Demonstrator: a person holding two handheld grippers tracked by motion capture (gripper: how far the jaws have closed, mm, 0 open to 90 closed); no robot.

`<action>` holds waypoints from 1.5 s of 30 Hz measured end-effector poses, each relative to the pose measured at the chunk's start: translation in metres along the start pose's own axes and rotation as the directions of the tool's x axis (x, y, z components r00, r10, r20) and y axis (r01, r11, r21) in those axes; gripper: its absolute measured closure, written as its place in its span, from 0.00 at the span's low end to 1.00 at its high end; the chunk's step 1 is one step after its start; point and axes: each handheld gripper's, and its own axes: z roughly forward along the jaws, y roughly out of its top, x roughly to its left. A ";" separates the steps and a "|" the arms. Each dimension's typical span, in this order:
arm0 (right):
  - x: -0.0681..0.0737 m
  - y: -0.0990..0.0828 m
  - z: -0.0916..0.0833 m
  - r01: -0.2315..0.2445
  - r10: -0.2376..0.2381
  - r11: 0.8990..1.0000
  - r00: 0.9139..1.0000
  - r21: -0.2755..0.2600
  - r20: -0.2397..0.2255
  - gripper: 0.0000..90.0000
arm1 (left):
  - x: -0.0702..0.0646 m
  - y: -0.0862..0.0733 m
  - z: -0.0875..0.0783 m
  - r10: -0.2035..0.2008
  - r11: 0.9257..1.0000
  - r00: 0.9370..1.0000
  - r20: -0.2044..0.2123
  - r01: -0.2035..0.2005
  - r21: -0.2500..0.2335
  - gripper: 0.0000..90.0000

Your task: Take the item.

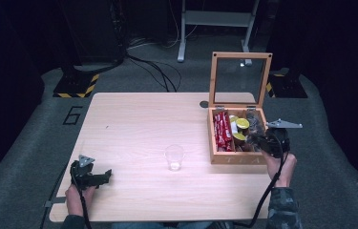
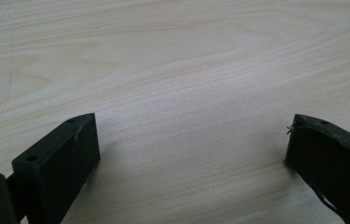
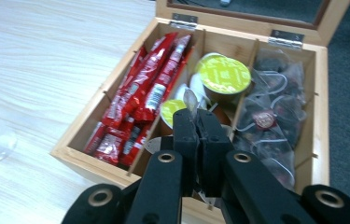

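Right gripper (image 3: pixel 197 122): jaws pressed together over the middle compartment of the wooden box (image 1: pixel 213 143), nothing visibly held | left gripper (image 2: pixel 191 140): jaws wide apart on bare table (image 1: pixel 133 119) | yellow-lidded capsules (image 3: pixel 222 74), at 12 o'clock from fingertips, look light, rigid, foil-fragile; best gripped by the rim | plastic cup (image 1: pixel 174 157) at box's 9 o'clock.

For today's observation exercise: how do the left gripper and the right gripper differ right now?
The left gripper rests low over bare table with jaws wide apart; the right gripper has jaws pressed together. The left gripper is far from the wooden box; the right gripper hangs over its middle compartment. Both are black and hand-held.
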 end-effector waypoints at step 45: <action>0.097 0.031 0.021 0.164 -0.169 0.986 0.956 -0.041 -0.238 0.98 | 0.000 0.000 0.000 -0.002 1.000 1.000 0.000 0.002 0.000 0.03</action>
